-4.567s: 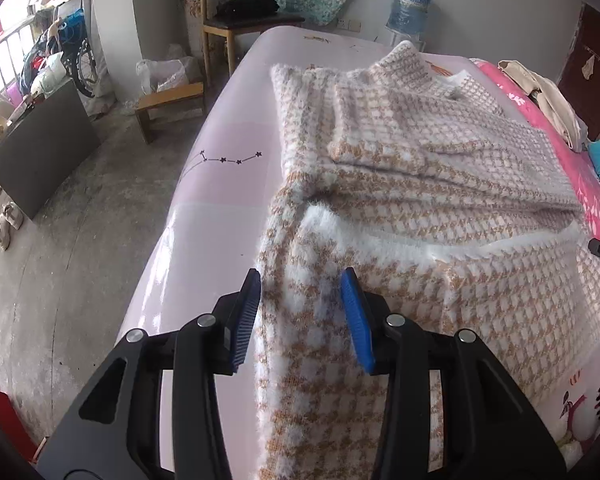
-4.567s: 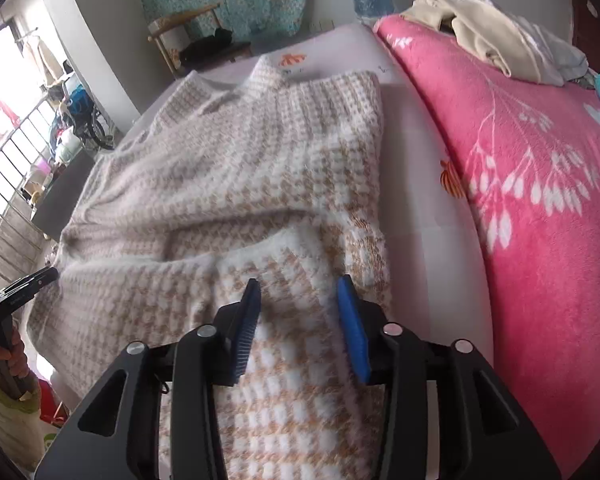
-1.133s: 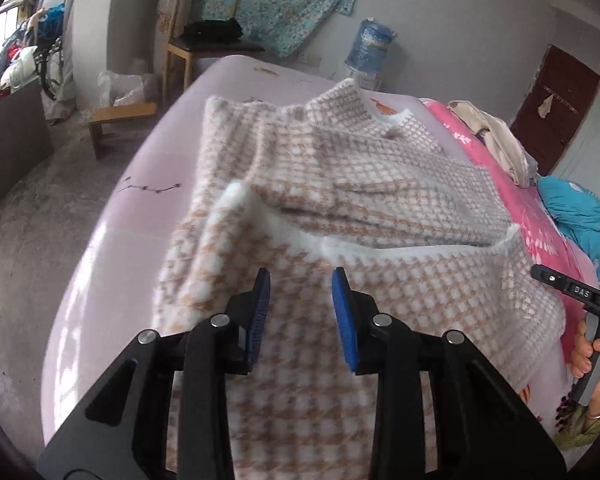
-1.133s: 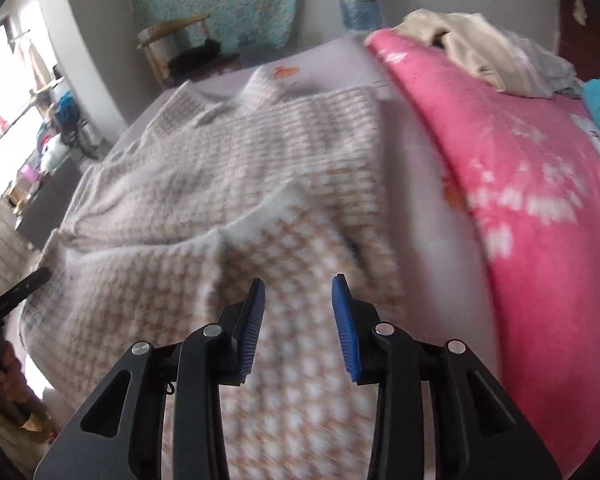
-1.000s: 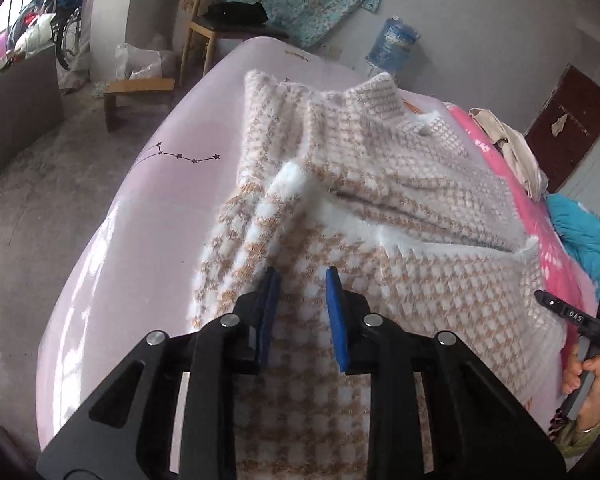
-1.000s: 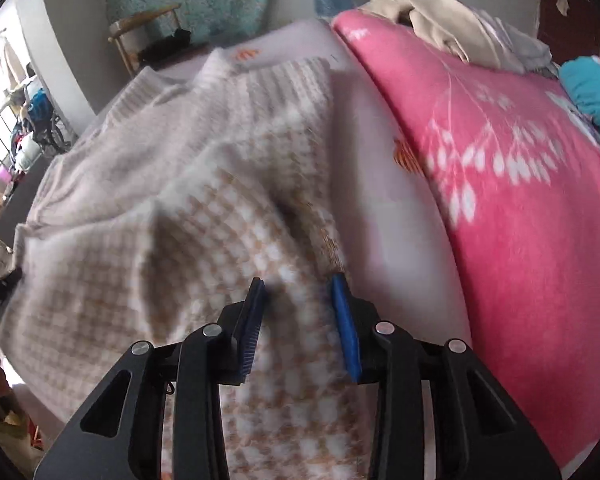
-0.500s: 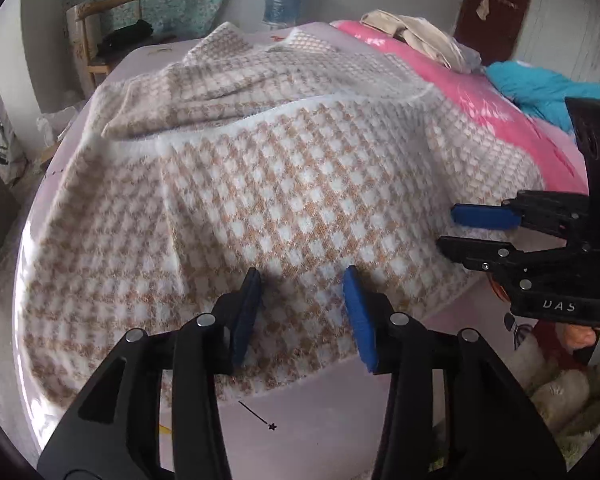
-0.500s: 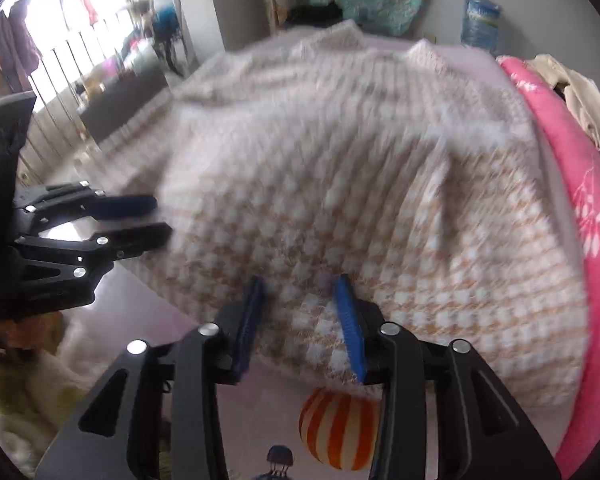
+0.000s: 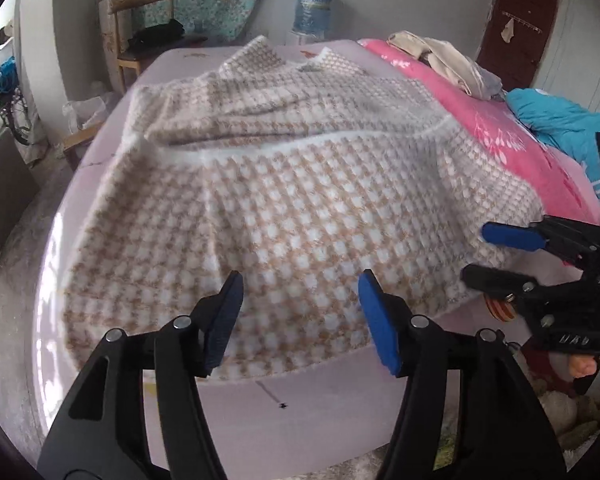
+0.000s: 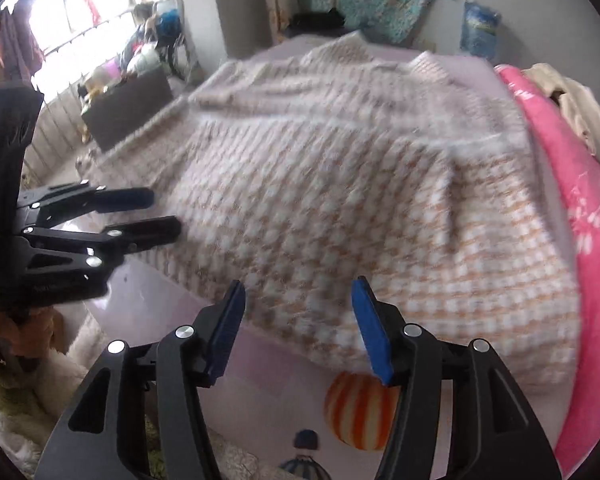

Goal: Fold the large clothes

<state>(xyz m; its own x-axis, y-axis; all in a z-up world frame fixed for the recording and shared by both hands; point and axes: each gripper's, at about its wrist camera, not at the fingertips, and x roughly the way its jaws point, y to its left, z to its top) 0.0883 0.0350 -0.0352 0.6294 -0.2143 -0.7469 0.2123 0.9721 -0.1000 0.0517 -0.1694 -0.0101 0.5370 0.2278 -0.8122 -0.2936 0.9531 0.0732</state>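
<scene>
A large fuzzy tan-and-white houndstooth sweater lies spread on the pale pink bed, its lower part folded up over the body with a white hem line across the middle. It also shows in the right wrist view. My left gripper is open and empty, just above the near folded edge. My right gripper is open and empty over the same near edge. Each gripper shows in the other's view, the right one at the sweater's right side, the left one at its left side.
A bright pink floral blanket covers the bed's right side, with beige clothes and a teal garment on it. A wooden chair and water jug stand beyond the bed. A dark panel leans on the left floor.
Both grippers let go of the sweater and opened wider. They pulled back to the near edge of the bed; the folded-up lower part now lies flat.
</scene>
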